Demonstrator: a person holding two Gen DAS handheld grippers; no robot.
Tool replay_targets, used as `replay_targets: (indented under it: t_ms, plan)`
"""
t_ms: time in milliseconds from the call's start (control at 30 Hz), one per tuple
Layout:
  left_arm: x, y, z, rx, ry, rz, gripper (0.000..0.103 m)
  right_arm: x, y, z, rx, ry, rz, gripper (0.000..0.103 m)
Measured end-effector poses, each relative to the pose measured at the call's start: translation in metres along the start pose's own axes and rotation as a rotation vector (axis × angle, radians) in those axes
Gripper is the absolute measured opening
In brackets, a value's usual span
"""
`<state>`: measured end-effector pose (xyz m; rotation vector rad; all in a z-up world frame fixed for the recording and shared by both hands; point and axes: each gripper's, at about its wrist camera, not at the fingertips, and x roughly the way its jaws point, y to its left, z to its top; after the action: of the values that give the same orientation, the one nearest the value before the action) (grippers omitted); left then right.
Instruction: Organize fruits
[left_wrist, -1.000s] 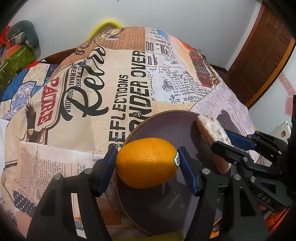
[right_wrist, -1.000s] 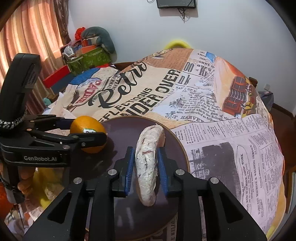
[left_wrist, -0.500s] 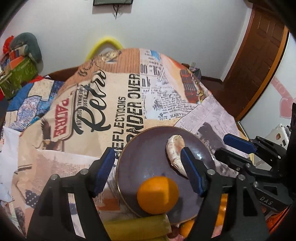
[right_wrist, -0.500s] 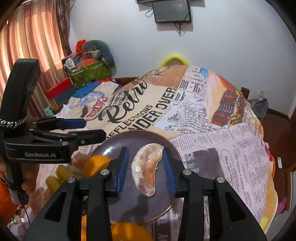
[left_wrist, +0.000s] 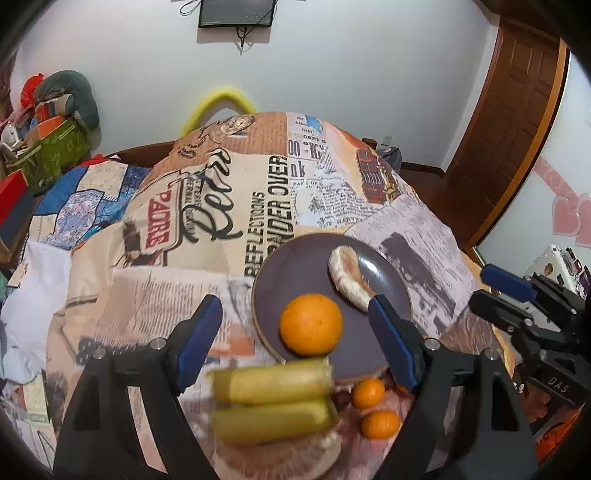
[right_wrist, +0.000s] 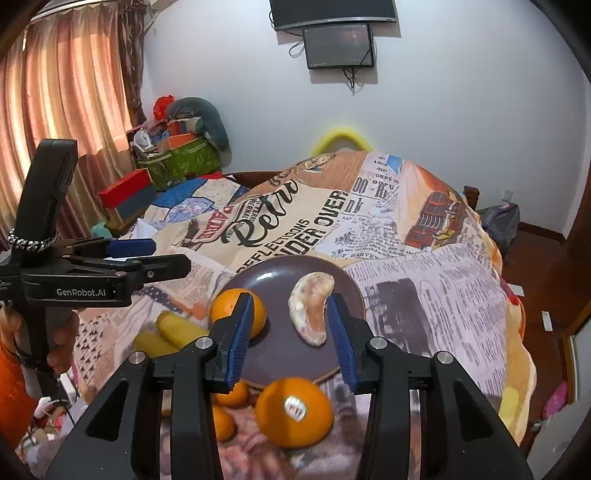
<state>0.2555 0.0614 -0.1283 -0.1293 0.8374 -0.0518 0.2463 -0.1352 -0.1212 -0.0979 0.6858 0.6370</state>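
Resting on a printed cloth (left_wrist: 229, 206), the dark plate (left_wrist: 295, 269) serves as the landmark. An orange (left_wrist: 310, 324) sits on the plate's near-left part, and a peeled, curved fruit piece (left_wrist: 347, 275) lies on its right part, apart from the orange. The left gripper (left_wrist: 295, 325) hangs above the plate's near edge with jaws spread wide and nothing between them. The right gripper (right_wrist: 290, 332) is likewise released, its blue pads either side of the fruit piece in view but not touching it; seen from the left wrist, it (left_wrist: 495, 291) stands off to the plate's right. Just before the plate's near rim lie two yellow-green banana-like fruits (left_wrist: 273, 398), side by side. Beside them, also near the rim, are two small oranges (left_wrist: 373, 406). A bigger stickered orange (right_wrist: 293, 411) lies just in front of the plate in the right wrist view. Behind the plate, a screen (right_wrist: 338, 46) hangs on the wall.
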Motion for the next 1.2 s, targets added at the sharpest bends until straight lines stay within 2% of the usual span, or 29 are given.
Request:
replay_targets:
  t_ms: [167, 400, 500, 667, 1000, 1100, 1200]
  plan:
    - [-0.017, 0.007, -0.024, -0.012, 0.01, 0.009, 0.085, -0.015, 0.01, -0.013, -0.007, -0.008, -0.02, 0.045]
    - [-0.019, 0.021, -0.06, -0.04, 0.058, 0.032, 0.087, -0.022, 0.016, -0.038, -0.002, 0.012, -0.047, 0.051]
    - [-0.013, 0.029, -0.075, -0.058, 0.089, 0.043, 0.087, -0.021, 0.015, -0.05, 0.011, 0.031, -0.058, 0.06]
    - [0.001, 0.045, -0.094, -0.071, 0.131, 0.077, 0.087, -0.006, 0.009, -0.07, 0.029, 0.084, -0.084, 0.063]
    - [0.014, 0.098, -0.123, -0.098, 0.197, 0.163, 0.087, 0.03, -0.007, -0.085, 0.058, 0.176, -0.11, 0.063]
    - [0.018, 0.11, -0.126, -0.121, 0.207, 0.166, 0.087, 0.037, -0.008, -0.085, 0.073, 0.182, -0.095, 0.072]
    - [0.023, 0.112, -0.124, -0.112, 0.205, 0.172, 0.087, 0.043, -0.006, -0.084, 0.069, 0.186, -0.086, 0.073]
